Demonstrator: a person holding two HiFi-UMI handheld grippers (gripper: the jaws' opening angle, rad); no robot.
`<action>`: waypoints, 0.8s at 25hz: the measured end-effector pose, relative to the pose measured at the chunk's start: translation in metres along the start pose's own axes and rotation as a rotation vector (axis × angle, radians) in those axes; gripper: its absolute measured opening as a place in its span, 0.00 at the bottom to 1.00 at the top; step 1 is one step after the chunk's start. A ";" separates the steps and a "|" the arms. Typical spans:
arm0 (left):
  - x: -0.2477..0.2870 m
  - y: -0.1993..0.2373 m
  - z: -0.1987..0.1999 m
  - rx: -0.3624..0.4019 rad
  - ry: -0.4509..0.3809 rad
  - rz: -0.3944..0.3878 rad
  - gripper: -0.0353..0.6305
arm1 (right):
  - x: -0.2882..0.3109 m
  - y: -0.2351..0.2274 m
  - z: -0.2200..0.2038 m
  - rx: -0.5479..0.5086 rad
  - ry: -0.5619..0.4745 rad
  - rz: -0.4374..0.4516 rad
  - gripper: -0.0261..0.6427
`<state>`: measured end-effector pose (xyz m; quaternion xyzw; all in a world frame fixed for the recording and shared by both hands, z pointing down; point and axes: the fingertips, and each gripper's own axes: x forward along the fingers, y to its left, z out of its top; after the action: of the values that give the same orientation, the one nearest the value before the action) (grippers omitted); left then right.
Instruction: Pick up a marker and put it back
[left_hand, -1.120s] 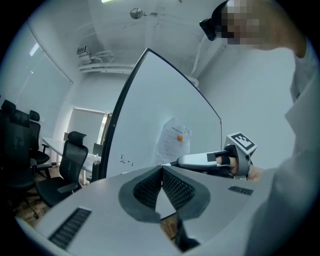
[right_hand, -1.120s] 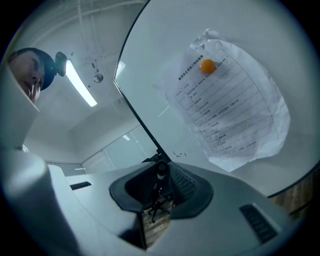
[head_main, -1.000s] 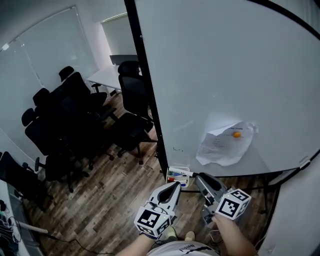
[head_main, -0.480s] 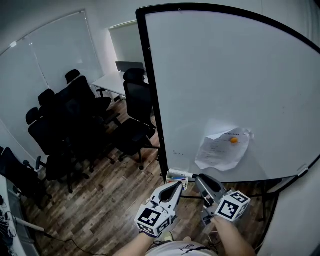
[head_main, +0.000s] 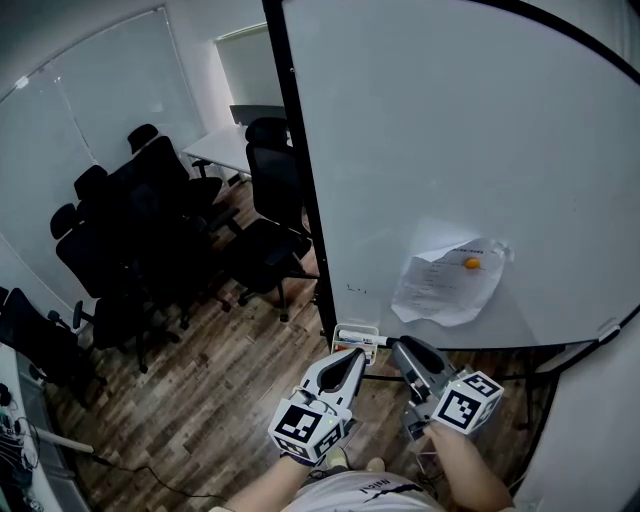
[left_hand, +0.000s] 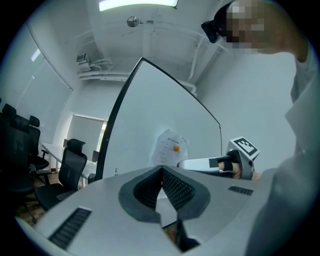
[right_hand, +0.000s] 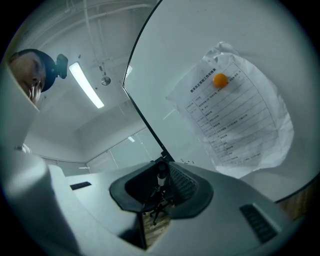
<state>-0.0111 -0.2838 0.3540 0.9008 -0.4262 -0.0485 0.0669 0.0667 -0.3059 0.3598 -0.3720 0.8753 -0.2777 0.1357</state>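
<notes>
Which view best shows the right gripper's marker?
Right gripper view: the marker stands between the right gripper's jaws, dark cap, white barrel. The head and left gripper views show that gripper, but the marker can't be made out.

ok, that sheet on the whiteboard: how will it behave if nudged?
Probably floppy: the sheet is wrinkled and lifts off the whiteboard at its edges. Only one orange magnet near its top seems to hold it, so it would likely swing or slip.
</notes>
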 end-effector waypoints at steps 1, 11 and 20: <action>0.000 0.000 0.000 0.000 0.000 0.001 0.07 | 0.000 -0.001 0.000 0.000 0.001 -0.002 0.17; -0.001 0.013 -0.016 -0.008 0.024 0.025 0.07 | 0.003 -0.015 -0.014 0.015 0.022 -0.043 0.17; -0.007 0.042 -0.041 -0.035 0.066 0.070 0.07 | 0.016 -0.050 -0.044 0.034 0.059 -0.123 0.17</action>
<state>-0.0415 -0.3015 0.4017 0.8851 -0.4543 -0.0239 0.0984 0.0651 -0.3292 0.4248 -0.4143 0.8496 -0.3112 0.0985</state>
